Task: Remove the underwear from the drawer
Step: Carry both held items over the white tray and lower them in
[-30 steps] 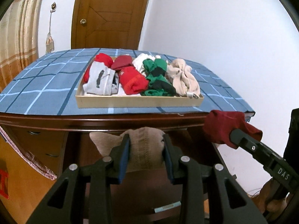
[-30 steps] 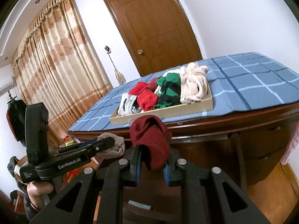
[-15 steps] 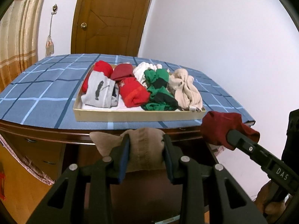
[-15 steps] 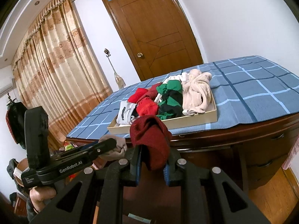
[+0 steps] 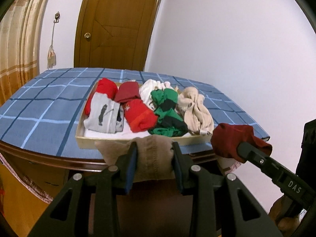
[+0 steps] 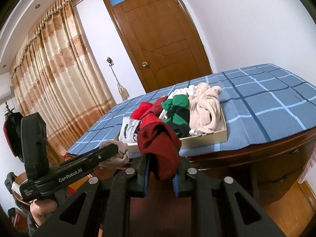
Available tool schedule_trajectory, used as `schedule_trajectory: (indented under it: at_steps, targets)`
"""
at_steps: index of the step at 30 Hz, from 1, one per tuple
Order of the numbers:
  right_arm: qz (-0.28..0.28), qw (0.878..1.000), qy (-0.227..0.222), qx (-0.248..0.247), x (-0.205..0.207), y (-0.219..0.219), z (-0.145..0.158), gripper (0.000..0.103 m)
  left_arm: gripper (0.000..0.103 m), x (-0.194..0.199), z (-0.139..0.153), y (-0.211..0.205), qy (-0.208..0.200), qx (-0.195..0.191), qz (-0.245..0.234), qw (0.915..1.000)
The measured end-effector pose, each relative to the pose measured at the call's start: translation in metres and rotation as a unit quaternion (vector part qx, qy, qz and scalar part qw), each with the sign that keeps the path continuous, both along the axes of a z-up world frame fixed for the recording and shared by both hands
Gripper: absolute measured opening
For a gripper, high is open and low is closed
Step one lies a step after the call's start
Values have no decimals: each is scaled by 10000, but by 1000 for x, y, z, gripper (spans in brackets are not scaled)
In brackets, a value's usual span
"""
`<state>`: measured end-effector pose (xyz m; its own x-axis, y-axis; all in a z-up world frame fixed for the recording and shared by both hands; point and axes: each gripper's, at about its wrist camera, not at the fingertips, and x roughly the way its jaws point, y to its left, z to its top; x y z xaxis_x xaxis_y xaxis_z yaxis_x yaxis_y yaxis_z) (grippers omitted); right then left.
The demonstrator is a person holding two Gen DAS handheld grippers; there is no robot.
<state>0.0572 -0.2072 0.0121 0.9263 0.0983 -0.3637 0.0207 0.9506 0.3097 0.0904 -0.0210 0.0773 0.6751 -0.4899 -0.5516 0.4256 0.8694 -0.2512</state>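
Wooden tray (image 5: 136,141) near tablecloth (image 5: 39,126) edge

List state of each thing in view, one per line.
left gripper: shut on beige underwear, held in the air.
right gripper: shut on dark red underwear, held in the air.
wooden tray: on the blue checked cloth, full of folded garments.
door: closed.

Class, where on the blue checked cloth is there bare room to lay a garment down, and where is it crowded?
Bare checked cloth lies left of the shallow tray and right of it. The tray itself is crowded with folded clothes.
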Motion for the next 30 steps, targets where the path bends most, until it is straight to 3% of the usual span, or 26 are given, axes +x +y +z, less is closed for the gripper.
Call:
schedule_trajectory:
  at_steps: [11, 30]
  targets:
    - [-56, 9999, -108, 54, 18, -4, 10, 21, 32, 15, 16, -9, -215, 16, -28, 9998]
    - [-245, 9995, -217, -24, 48, -12, 24, 21, 32, 50, 18, -13, -256, 41, 81, 9996]
